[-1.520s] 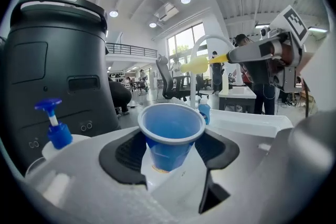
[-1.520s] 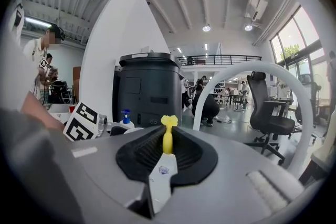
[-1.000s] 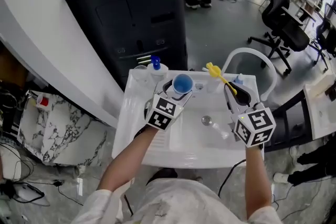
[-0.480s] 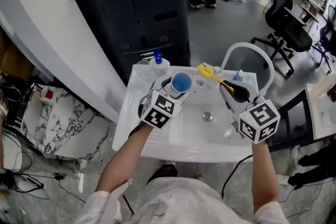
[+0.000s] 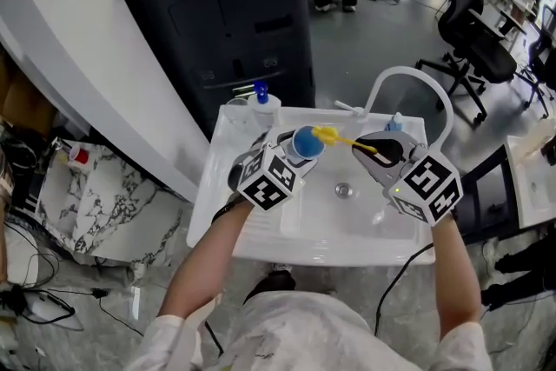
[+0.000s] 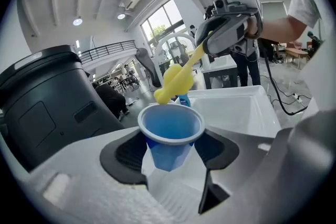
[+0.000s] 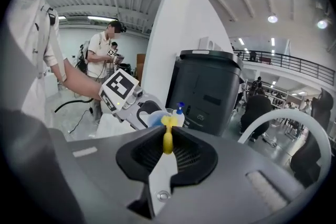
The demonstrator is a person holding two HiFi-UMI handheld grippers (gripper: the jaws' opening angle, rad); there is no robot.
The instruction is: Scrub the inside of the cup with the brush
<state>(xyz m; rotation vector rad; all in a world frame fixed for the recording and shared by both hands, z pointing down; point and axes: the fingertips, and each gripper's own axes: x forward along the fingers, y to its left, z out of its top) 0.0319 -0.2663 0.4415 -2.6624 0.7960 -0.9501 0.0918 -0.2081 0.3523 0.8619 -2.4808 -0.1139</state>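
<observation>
The cup (image 6: 170,131), clamped in the left tongs (image 6: 169,152), meets the brush (image 6: 176,81), pinched by the right tongs (image 7: 167,140), at its rim; next, I judge, the head must dip inside.

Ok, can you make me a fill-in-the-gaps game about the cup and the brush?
1. The left gripper holds a cup whose colour is ___.
2. The right gripper holds a brush whose colour is ___.
3. The sink under them both is the colour ___.

Missing words: blue, yellow, white.
</observation>
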